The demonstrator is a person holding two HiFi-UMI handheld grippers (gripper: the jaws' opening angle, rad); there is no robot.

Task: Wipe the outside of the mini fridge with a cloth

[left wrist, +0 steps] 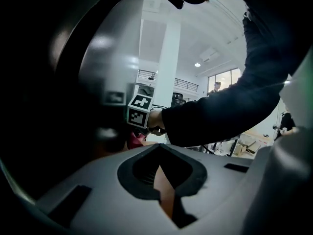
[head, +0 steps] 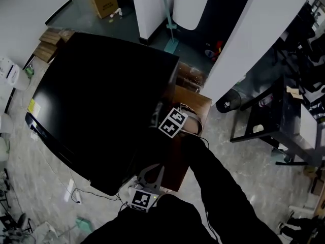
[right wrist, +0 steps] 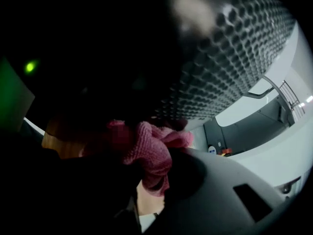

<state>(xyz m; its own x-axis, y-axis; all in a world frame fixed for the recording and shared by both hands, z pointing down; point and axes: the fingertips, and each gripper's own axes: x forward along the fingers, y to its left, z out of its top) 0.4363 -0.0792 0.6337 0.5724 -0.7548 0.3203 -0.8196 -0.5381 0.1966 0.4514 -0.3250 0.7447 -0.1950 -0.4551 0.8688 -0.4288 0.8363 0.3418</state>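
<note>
The black mini fridge (head: 101, 100) fills the middle of the head view, seen from above. My right gripper (head: 158, 118) is pressed against its right side, shut on a pink cloth (right wrist: 149, 153) that bunches out between the jaws. A dark perforated surface (right wrist: 230, 58) looms right behind the cloth. My left gripper (head: 149, 176) hangs lower, by the fridge's near right corner, its jaws together with nothing between them (left wrist: 164, 180). From it I see the right gripper's marker cube (left wrist: 139, 110), a bit of the cloth (left wrist: 136, 140) and the fridge's glossy side (left wrist: 98, 67).
The fridge stands beside a wooden stand (head: 195, 98). A black metal cart (head: 269, 116) is at the right, white pillars at the back, a cardboard box (head: 104, 1) at the top left. Cables (head: 76, 192) trail on the floor at the lower left.
</note>
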